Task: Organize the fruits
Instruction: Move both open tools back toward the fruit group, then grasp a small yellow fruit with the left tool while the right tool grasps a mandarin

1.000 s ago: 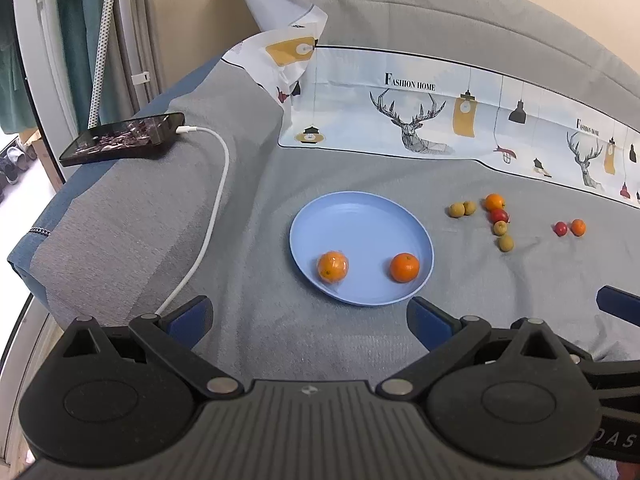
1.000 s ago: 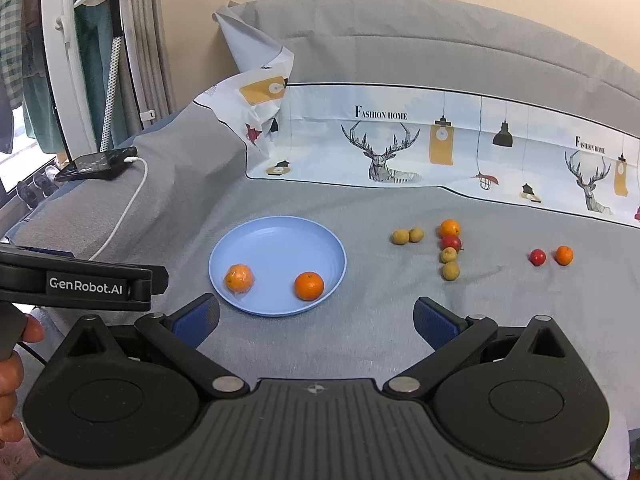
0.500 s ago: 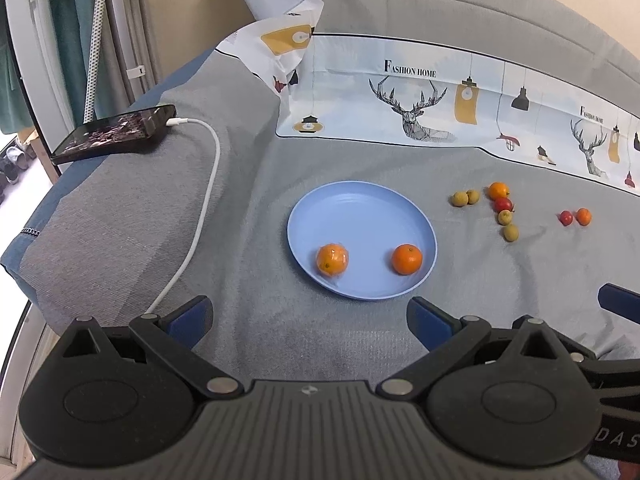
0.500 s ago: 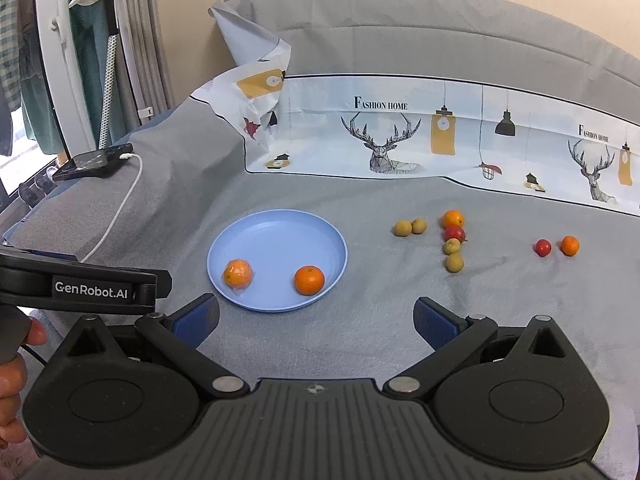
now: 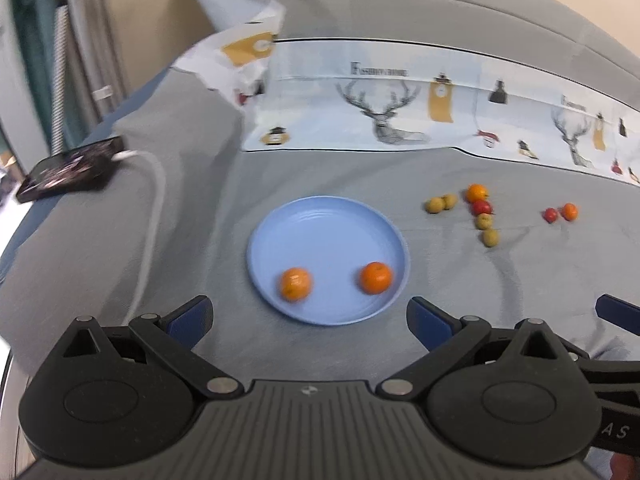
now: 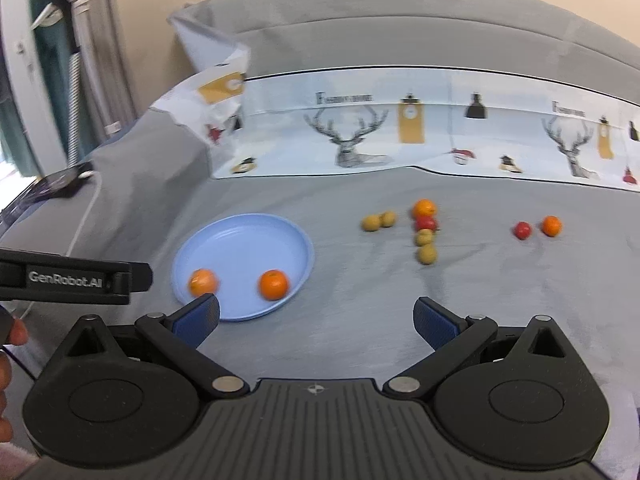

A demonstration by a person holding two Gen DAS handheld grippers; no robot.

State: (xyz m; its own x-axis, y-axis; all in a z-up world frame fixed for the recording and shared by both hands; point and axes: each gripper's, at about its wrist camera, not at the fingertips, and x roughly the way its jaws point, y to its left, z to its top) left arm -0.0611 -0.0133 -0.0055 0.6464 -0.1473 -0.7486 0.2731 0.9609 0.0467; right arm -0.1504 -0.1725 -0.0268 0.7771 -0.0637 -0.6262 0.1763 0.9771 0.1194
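Fruits (image 5: 481, 209) look blurred; left gripper (image 5: 308, 318) and right gripper (image 6: 316, 318) gape, holding nothing.

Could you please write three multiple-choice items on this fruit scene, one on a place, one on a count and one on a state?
1. Where do the red fruits lie?
A. on the plate
B. on the grey cloth right of the plate
C. on the phone

2. How many oranges are on the blue plate?
A. none
B. two
C. four

3. How does the right gripper stand?
A. open and empty
B. shut on an orange
C. shut on the plate rim

Answers: 1 B, the red fruits sit on the grey cloth among the loose fruit. 2 B, the oranges are the only fruit on it. 3 A, its jaws are wide apart with nothing between them.
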